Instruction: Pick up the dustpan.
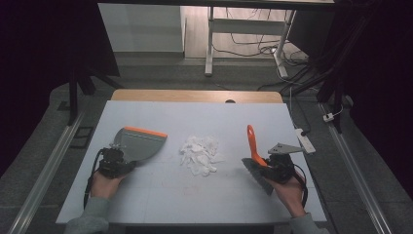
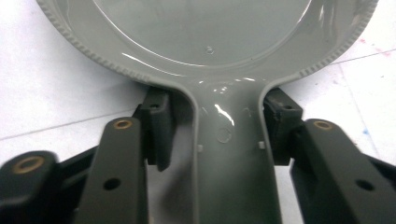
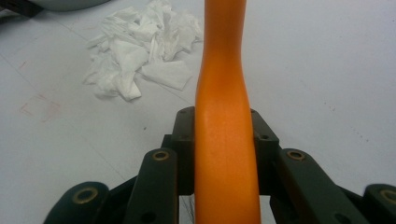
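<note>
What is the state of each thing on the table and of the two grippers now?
Dustpan: lying flat on the table, handle between the left gripper's jaws.
Brush: held by its orange handle, bristles down near the table.
Paper scraps: loose pile, not yet swept, between dustpan and brush.
Left gripper: jaws at the dustpan handle's sides.
Right gripper: shut on the brush handle.

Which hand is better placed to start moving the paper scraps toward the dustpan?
Probably the right: the right gripper is shut on the brush, beside the paper scraps. The left gripper grips the dustpan on the pile's far side.
</note>
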A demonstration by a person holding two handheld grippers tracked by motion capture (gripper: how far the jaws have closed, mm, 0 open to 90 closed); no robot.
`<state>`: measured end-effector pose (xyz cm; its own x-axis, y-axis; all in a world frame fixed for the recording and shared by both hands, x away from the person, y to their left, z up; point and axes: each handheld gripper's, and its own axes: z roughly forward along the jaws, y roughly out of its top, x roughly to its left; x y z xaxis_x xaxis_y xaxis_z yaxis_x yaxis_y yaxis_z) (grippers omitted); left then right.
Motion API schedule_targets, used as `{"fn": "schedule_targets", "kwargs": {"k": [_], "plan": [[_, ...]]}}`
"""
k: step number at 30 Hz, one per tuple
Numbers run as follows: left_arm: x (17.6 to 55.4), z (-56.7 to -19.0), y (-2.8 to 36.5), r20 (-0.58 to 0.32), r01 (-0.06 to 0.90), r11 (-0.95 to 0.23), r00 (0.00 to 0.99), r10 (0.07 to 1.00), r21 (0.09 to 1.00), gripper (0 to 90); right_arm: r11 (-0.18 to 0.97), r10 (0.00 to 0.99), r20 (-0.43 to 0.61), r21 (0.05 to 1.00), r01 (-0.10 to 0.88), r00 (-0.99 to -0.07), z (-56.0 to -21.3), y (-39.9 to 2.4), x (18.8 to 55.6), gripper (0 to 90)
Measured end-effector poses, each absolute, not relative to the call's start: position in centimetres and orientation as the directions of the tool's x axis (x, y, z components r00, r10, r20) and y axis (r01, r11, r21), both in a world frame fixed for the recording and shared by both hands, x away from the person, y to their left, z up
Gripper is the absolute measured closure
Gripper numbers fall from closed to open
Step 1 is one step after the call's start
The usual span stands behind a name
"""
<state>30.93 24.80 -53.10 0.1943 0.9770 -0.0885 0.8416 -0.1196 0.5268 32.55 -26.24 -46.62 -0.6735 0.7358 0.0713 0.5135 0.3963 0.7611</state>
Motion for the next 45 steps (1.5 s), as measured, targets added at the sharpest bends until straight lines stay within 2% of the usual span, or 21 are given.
{"fn": "schedule_targets", "kwargs": {"k": [2,5,10,24,45], "plan": [[30.9,-53.1,24.9,-0.083,0.839,-0.130,0.204,0.975,0.529,60.9,0.396,0.735,0.073,0.761,0.514,-0.674,-46.6,-26.2,32.5,69.9],[30.9,-53.1,25.1,-0.088,0.837,-0.134,0.211,0.973,0.530,61.9,0.396,0.735,0.073,0.761,0.515,-0.674,-46.6,-26.2,32.5,69.9],[30.9,-53.1,25.2,-0.071,0.830,-0.155,0.227,0.971,0.536,62.2,0.395,0.735,0.073,0.762,0.513,-0.674,-46.6,-26.3,32.5,69.9],[29.9,-51.4,26.6,-0.131,0.776,-0.165,0.303,0.944,0.609,62.3,0.384,0.740,0.068,0.774,0.504,-0.669,-46.3,-26.6,32.5,70.0],[27.9,-49.2,27.9,-0.135,0.692,-0.220,0.420,0.898,0.688,62.3,0.371,0.745,0.065,0.786,0.494,-0.664,-46.0,-26.8,32.4,70.0]]}}
